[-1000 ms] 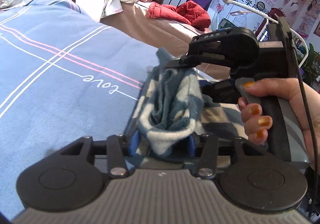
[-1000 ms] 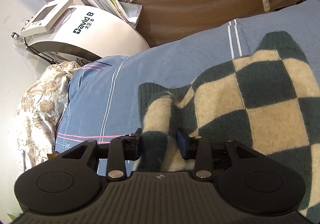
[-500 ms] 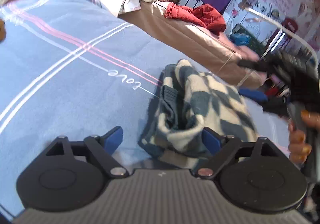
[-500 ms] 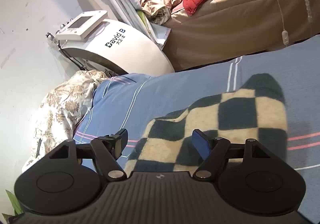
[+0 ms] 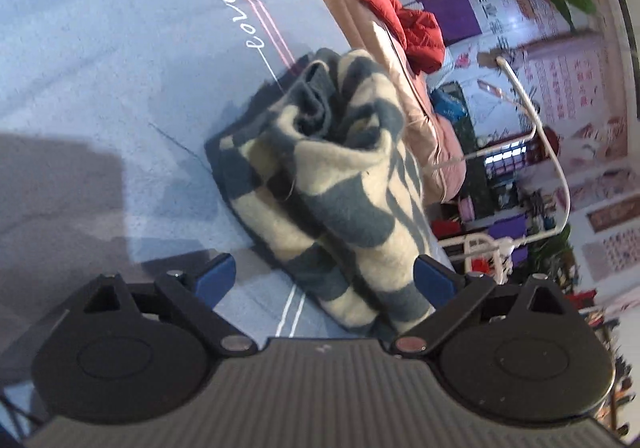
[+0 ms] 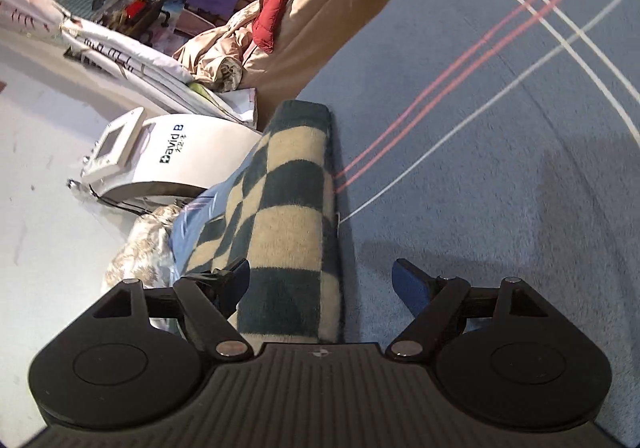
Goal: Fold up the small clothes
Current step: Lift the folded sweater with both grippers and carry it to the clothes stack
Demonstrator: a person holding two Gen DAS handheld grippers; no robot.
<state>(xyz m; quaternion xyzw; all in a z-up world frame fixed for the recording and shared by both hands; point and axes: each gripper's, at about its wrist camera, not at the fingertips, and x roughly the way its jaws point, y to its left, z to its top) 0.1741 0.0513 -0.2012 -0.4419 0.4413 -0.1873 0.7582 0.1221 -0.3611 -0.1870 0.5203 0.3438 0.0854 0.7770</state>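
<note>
On the bedsheet (image 6: 500, 128), folded checkered garment (image 6: 288, 200) runs lengthwise away from right hand-held gripper (image 6: 320, 284).

The blue bed sheet (image 5: 100, 48) carries the word "love" (image 5: 240, 22) in white script, beside its pink stripes. Beyond the sheet's edge, the white machine (image 6: 176, 164) reads "David B" (image 6: 171, 143), with smaller characters below too small to read. The wall posters (image 5: 576, 80) show red characters, probably Chinese, blurred.

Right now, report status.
Left gripper open, right gripper open. Checkered garment folded, lying free on blue bedsheet. Nothing in the way.
</note>
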